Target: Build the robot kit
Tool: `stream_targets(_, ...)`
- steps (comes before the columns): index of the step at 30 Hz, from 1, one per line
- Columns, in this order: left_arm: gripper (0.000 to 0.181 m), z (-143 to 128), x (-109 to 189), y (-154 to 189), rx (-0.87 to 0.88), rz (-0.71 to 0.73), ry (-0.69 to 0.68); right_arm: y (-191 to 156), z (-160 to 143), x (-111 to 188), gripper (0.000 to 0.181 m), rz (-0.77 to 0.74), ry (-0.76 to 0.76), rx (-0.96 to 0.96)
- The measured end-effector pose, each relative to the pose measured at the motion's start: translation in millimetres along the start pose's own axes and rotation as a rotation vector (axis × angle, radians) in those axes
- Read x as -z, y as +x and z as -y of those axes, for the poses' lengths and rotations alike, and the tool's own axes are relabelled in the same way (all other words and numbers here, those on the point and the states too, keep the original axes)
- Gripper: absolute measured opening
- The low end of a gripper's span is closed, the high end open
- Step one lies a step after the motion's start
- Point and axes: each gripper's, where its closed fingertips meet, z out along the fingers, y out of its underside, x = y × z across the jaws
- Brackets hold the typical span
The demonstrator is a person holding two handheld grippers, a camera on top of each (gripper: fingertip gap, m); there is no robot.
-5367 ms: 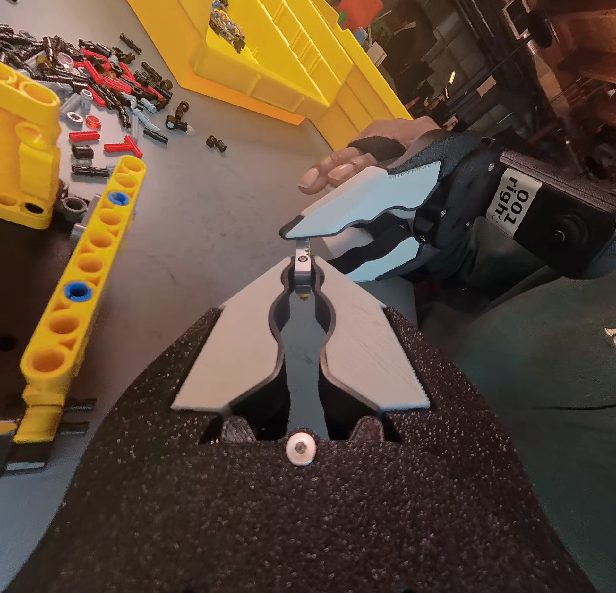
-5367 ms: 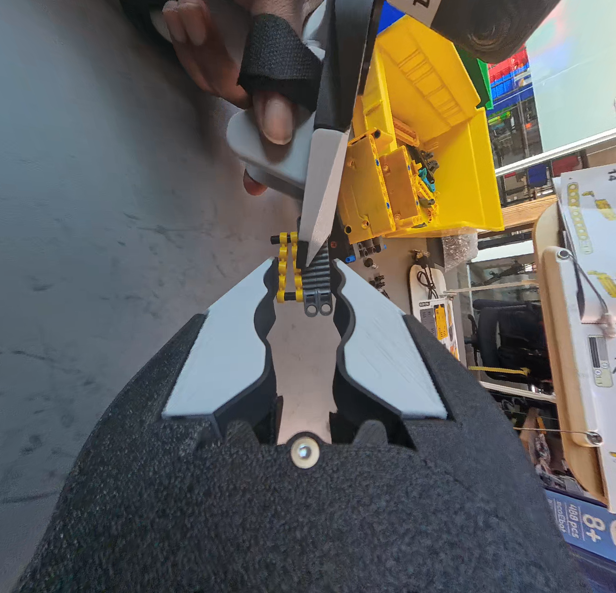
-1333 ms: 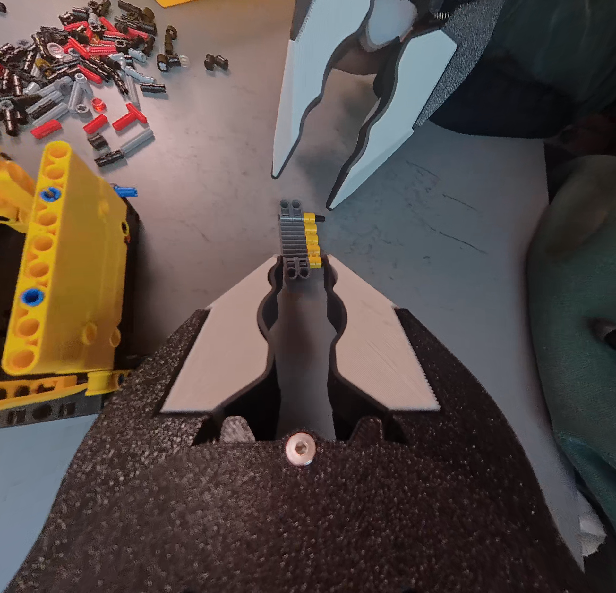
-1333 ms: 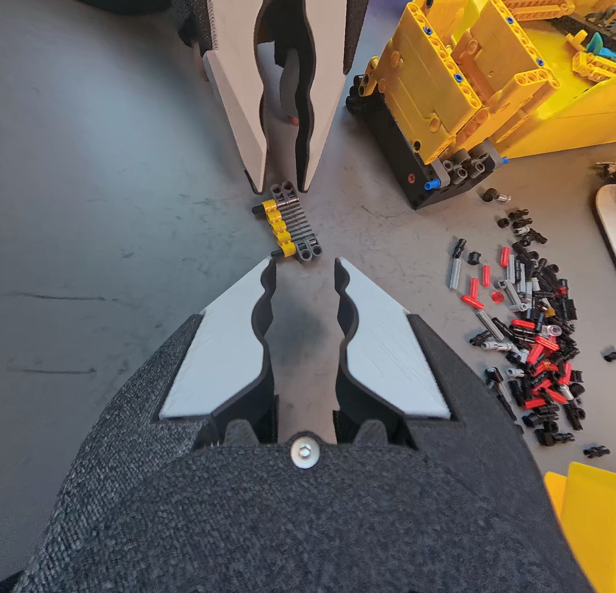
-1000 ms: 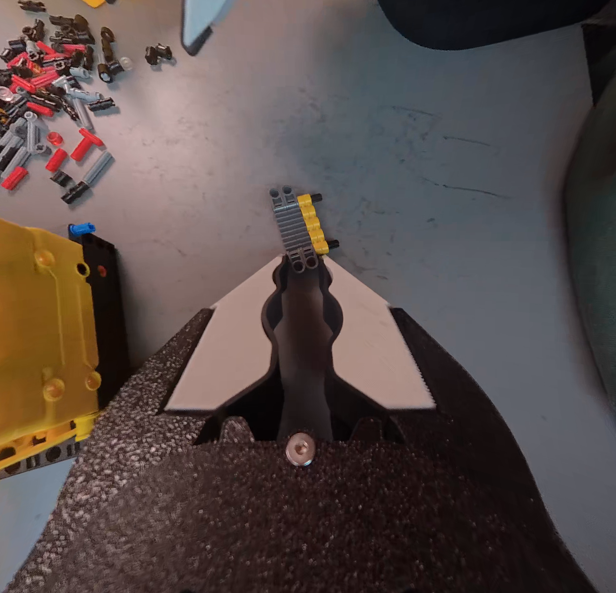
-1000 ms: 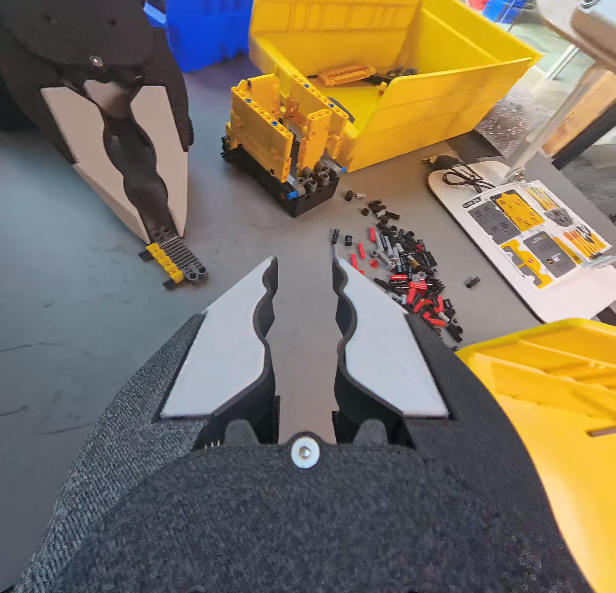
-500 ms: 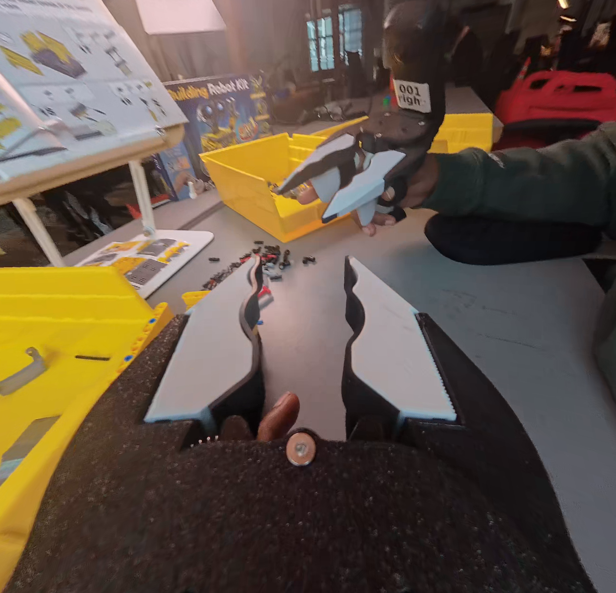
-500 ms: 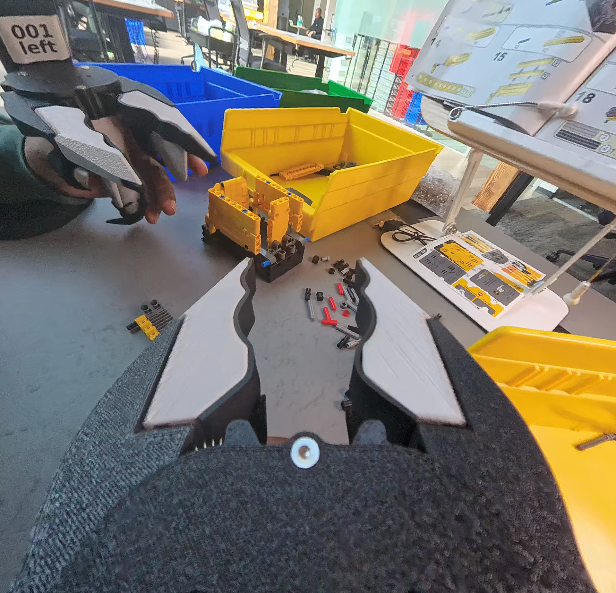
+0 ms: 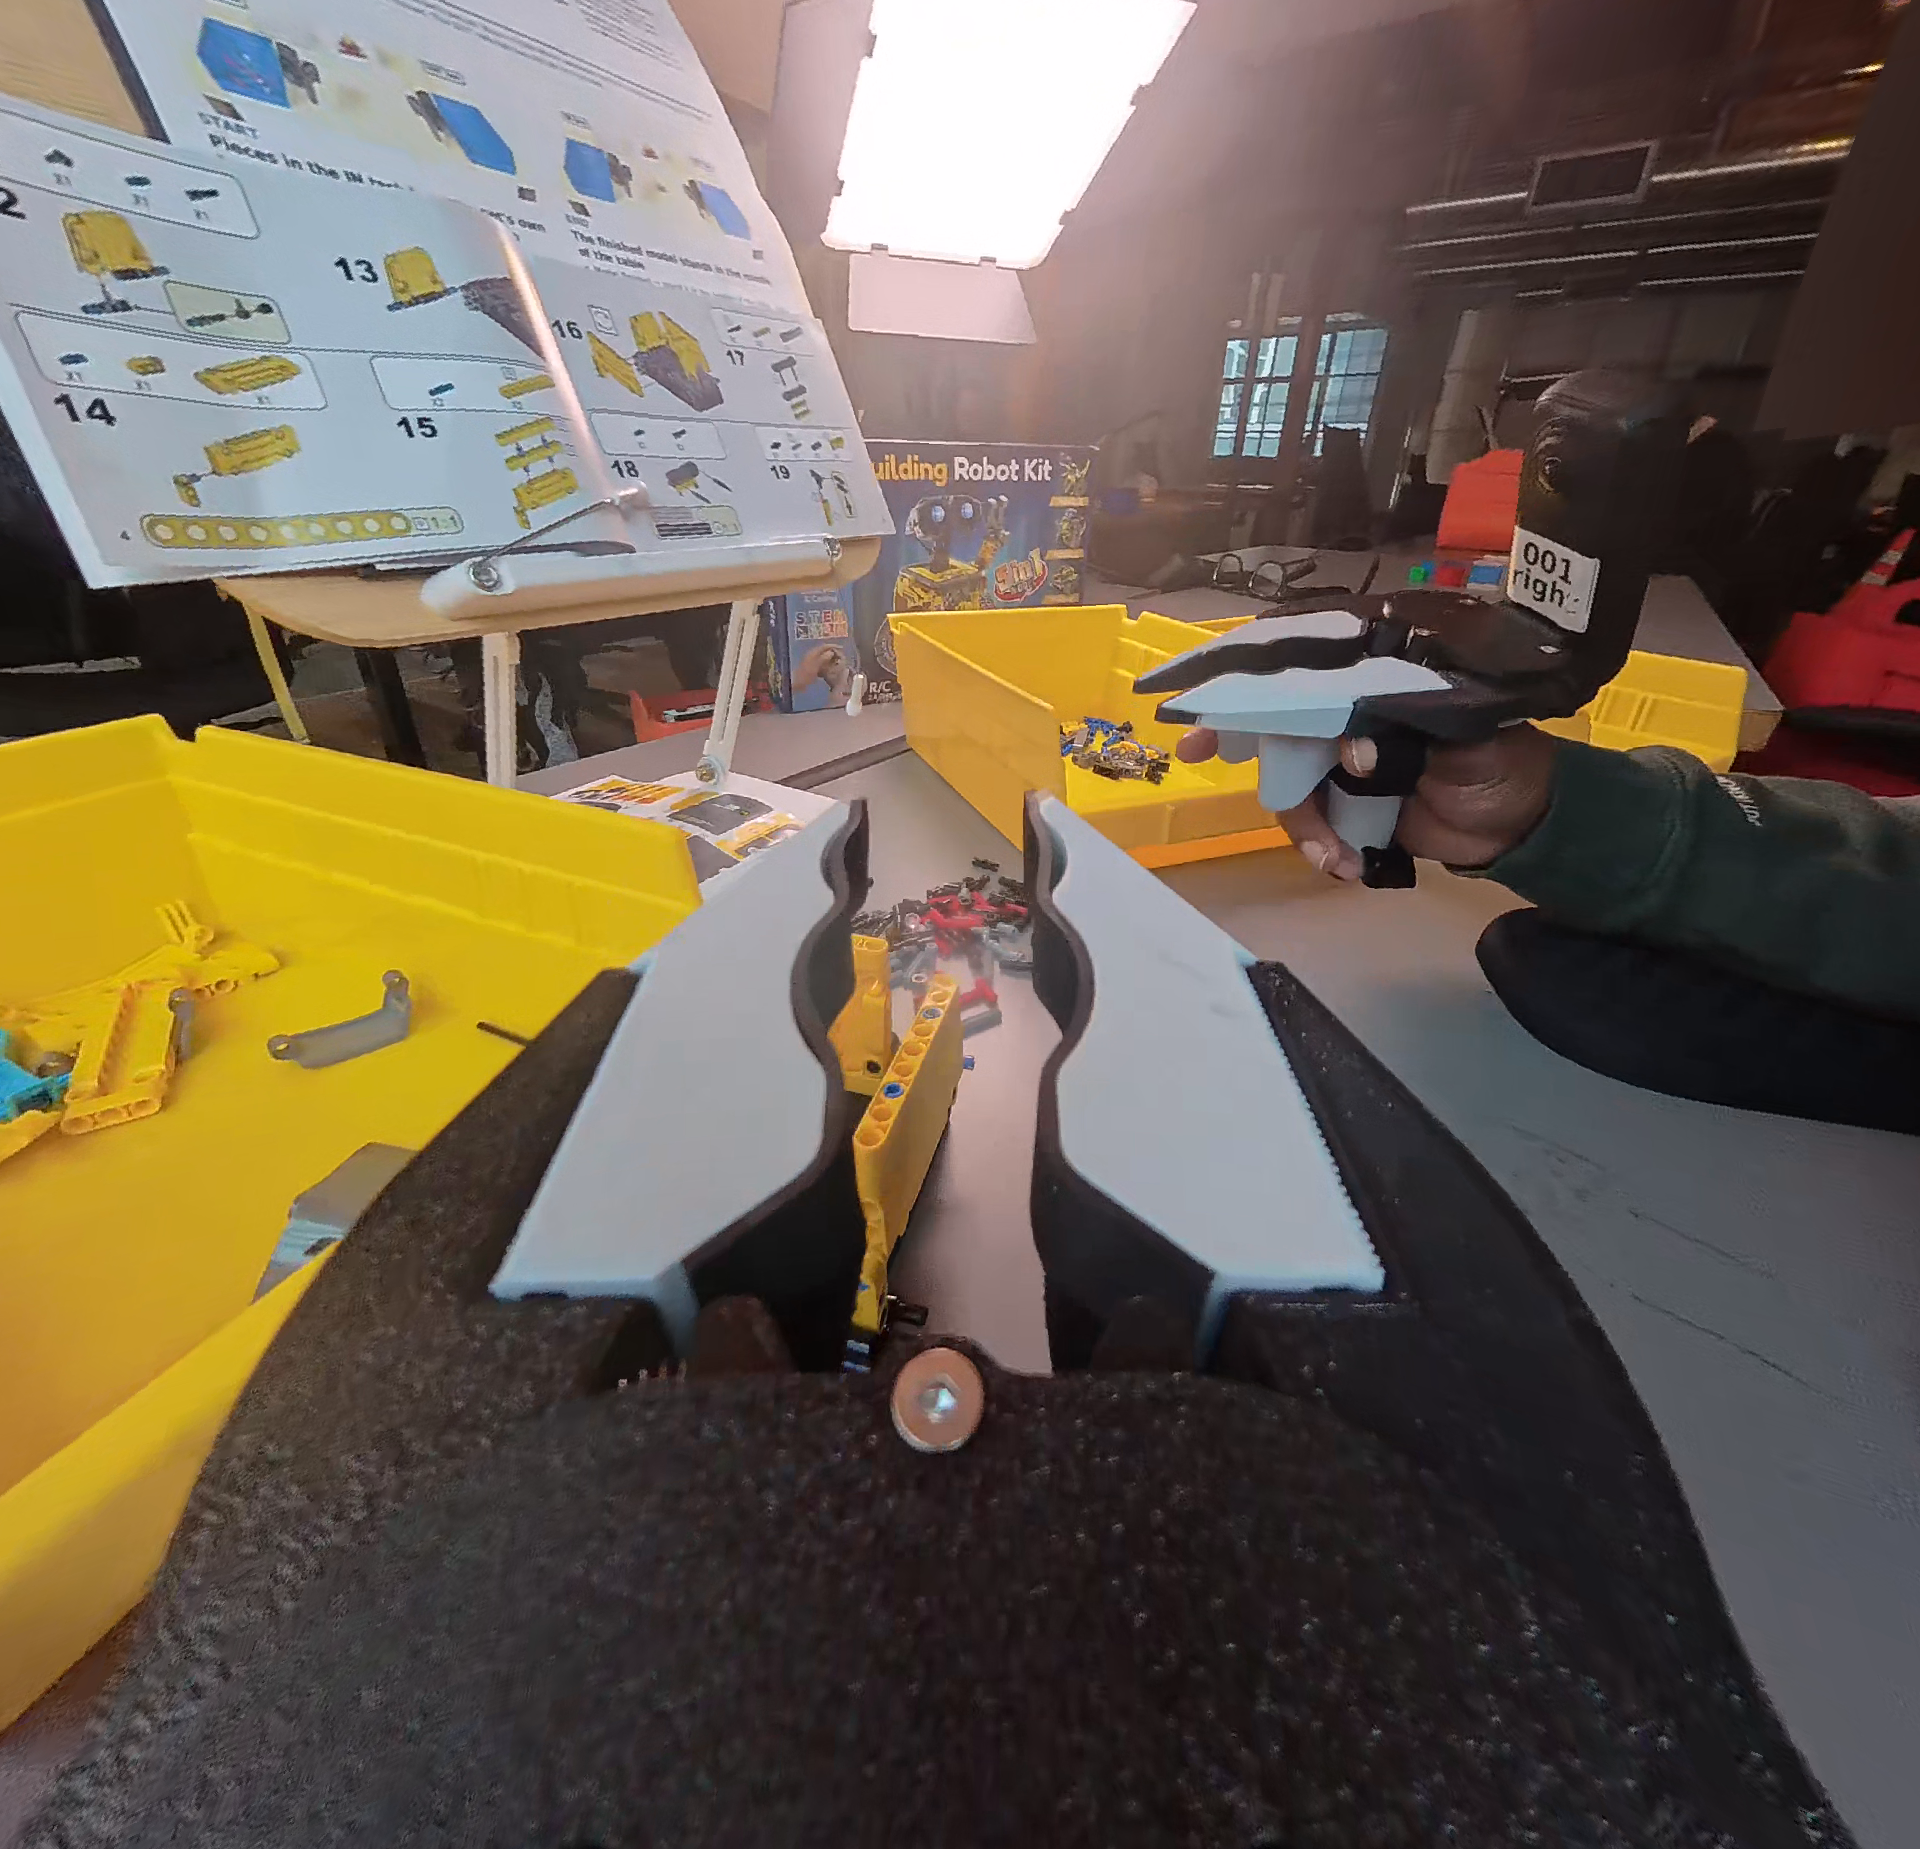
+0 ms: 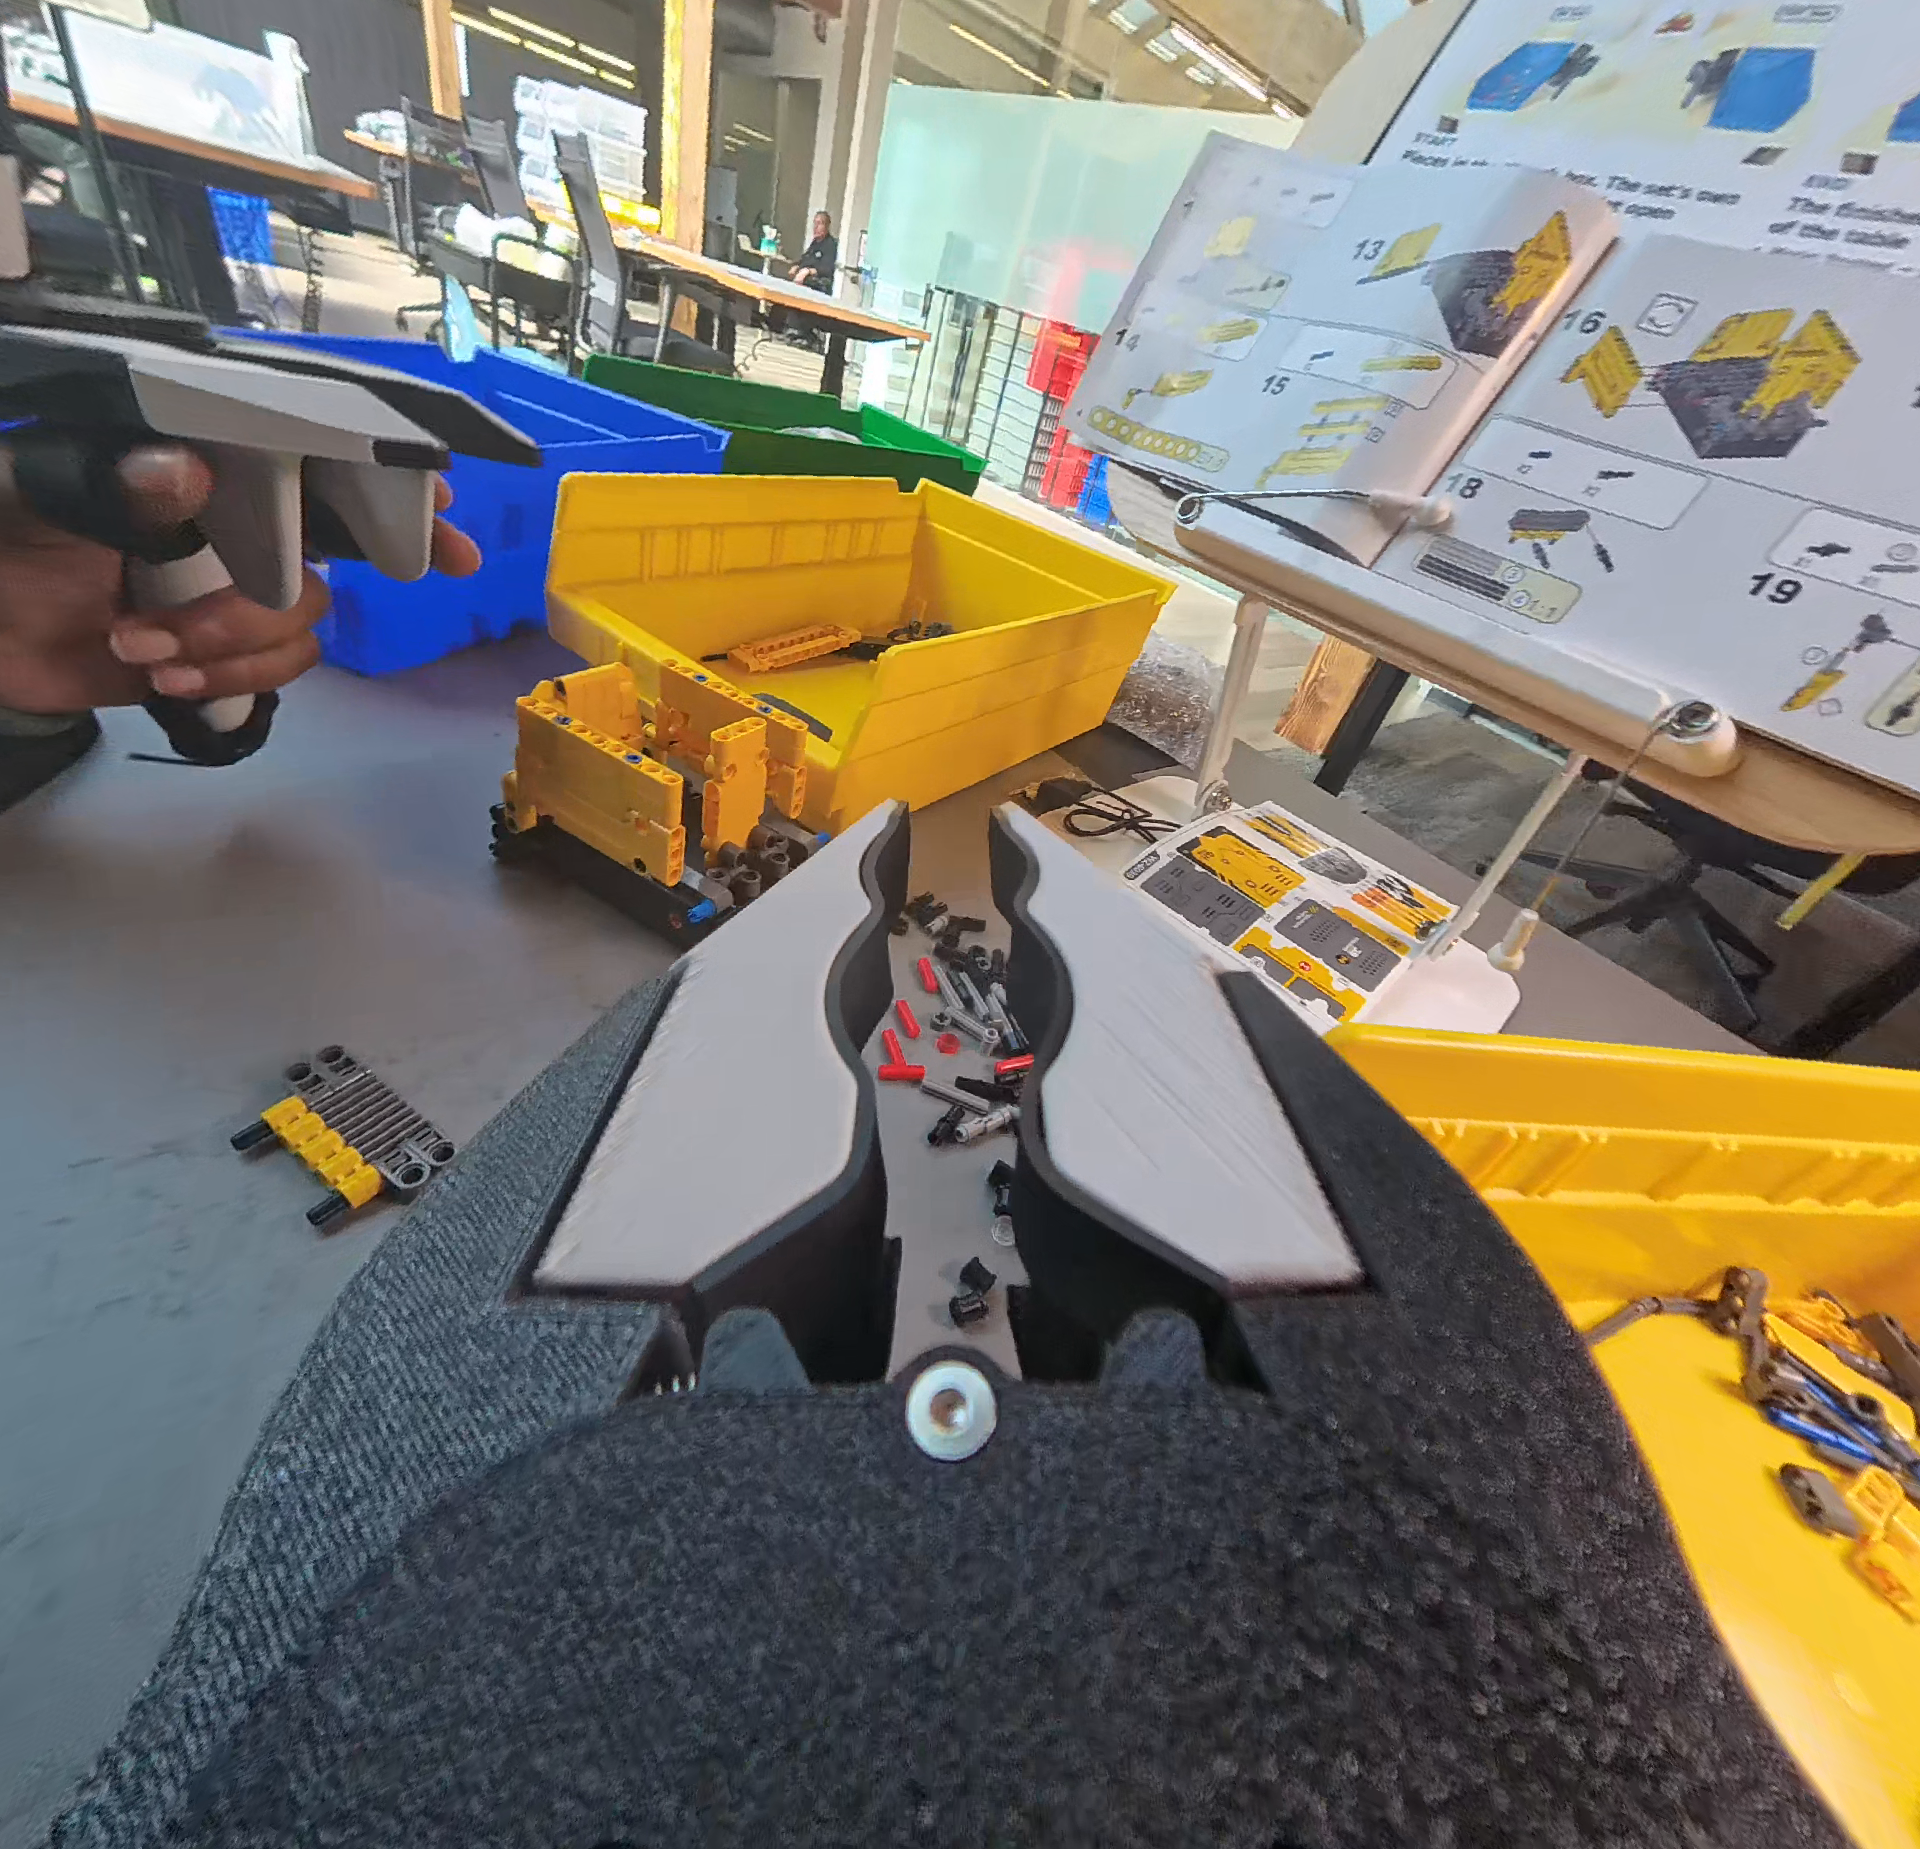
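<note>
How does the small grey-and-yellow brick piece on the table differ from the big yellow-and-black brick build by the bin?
The small piece lies flat and alone on the grey table; the big build stands upright against the yellow bin. The small piece is mostly grey, the big build mostly yellow. Neither is gripped.

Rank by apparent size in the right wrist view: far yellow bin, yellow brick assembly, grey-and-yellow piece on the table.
1. far yellow bin
2. yellow brick assembly
3. grey-and-yellow piece

The piece lies nearest the camera yet looks smallest.

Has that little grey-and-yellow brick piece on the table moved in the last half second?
No. In the right wrist view the grey-and-yellow brick piece lies flat on the grey table, at the same spot left of the yellow-and-black model; neither claw touches it.
</note>
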Motion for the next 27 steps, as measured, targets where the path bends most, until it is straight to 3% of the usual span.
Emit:
stream_targets(2,0.022,-0.5,1.3,-7.4,0.022,0.03,-0.005,9.9,0.4,2.0,0.02,-0.028,-0.001,-0.07)
stream_targets(5,0.002,-2.6,3.5,-16.7,0.032,0.066,-0.014,23.8,-1.0,4.5,0.044,-0.071,0.0,-0.14)
stream_targets(8,0.0,-0.7,6.1,-26.0,0.039,0.107,0.005,36.1,-3.0,6.7,0.056,-0.127,-0.014,-0.137)
stream_targets(15,0.0,4.7,9.2,-33.3,0.05,0.135,0.055,66.1,12.1,11.7,0.033,-0.248,0.018,-0.102)
stream_targets(19,0.007,1.3,7.9,-35.6,0.053,0.148,0.046,94.7,38.9,4.7,0.022,-0.308,0.074,-0.112)
stream_targets(23,0.029,1.3,8.9,-43.1,0.056,0.192,0.055,120.6,64.6,-14.2,0.015,-0.317,0.121,-0.12)
stream_targets(27,0.028,0.4,9.2,-43.6,0.027,0.192,0.046,142.5,70.3,-50.1,0.014,-0.314,0.081,-0.056)
